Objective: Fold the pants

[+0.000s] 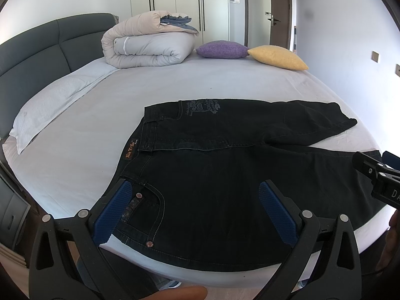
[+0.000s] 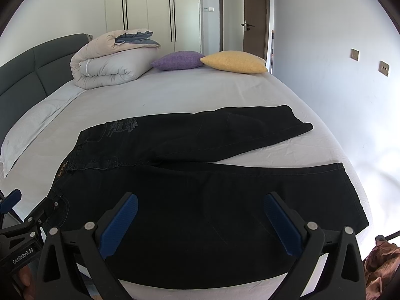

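Black jeans (image 1: 212, 175) lie flat on the bed, waistband to the left, two legs spread to the right; they also show in the right wrist view (image 2: 200, 200). My left gripper (image 1: 195, 200) is open, hovering over the near hip pocket at the bed's front edge, holding nothing. My right gripper (image 2: 200, 215) is open over the near leg, empty. The near leg's hem (image 2: 350, 190) lies at the right; the far leg's hem (image 2: 300, 122) lies further back. Each gripper shows at the edge of the other's view.
A rolled duvet (image 1: 147, 42), a purple cushion (image 1: 222, 48) and a yellow cushion (image 1: 277, 57) sit at the far side of the bed. A white pillow (image 1: 47, 102) lies by the grey headboard (image 1: 32, 57). A wall stands at the right.
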Motion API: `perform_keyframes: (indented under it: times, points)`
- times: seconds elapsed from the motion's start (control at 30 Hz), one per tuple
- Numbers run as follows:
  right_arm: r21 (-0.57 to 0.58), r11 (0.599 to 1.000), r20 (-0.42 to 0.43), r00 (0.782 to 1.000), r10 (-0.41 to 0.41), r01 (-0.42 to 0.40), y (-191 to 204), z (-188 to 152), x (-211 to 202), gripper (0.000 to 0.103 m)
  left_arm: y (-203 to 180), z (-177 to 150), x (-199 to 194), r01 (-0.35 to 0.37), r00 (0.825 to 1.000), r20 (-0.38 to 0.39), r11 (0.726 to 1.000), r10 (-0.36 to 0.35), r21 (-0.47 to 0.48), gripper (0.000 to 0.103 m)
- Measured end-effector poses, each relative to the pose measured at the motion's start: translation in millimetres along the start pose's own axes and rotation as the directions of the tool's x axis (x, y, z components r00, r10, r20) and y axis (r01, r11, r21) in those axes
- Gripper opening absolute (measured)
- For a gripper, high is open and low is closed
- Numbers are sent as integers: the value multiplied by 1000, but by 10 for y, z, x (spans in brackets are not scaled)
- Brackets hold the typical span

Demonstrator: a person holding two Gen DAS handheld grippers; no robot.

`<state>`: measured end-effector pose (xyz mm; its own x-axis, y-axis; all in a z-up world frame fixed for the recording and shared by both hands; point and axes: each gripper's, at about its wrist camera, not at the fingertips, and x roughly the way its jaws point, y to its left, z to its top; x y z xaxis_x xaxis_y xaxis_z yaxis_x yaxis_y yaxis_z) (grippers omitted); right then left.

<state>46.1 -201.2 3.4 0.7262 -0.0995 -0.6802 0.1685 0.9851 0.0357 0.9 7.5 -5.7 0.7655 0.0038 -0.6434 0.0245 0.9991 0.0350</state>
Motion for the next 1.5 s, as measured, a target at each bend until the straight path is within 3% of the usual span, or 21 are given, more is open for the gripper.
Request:
perform_keyframes:
  times: [0.6, 0.83, 0.97, 1.03, 1.13, 1.27, 1.37, 1.5]
  points:
    - [-3, 1000, -1, 1000, 4, -4, 27, -30, -4, 103, -14, -47, 1, 2, 1000, -5, 1000, -2, -6, 103]
    - [-2, 1000, -2, 1000, 7, -7, 52, -43, -16, 103, -20, -104, 4, -41, 999, -3, 999, 41, 1, 103]
    - [-3, 1000, -1, 1000, 20, -20, 120, -85, -46, 103, -39, -183, -89, -77, 995, 60, 997, 76, 15, 103]
    - [-7, 999, 2, 999, 35, -34, 152, -91, -70, 103, -74, -223, -124, -126, 989, 84, 990, 120, 68, 103]
    - [-15, 997, 3, 997, 82, -82, 199, -82, -102, 103, -51, -257, -163, -118, 988, 111, 987, 105, 114, 103]
    - [-60, 981, 12, 983, 184, -183, 229, 10, -79, 103, 49, -269, -47, -55, 997, 62, 988, 47, 145, 103]
    - [-89, 972, 19, 976, 218, -216, 190, 113, -3, 103, 157, -238, 170, 5, 1000, 21, 988, -9, 157, 103]
    - [-144, 955, -8, 965, 263, -261, 115, 230, 246, 103, 329, -56, 558, -5, 997, -74, 984, 19, 176, 103]
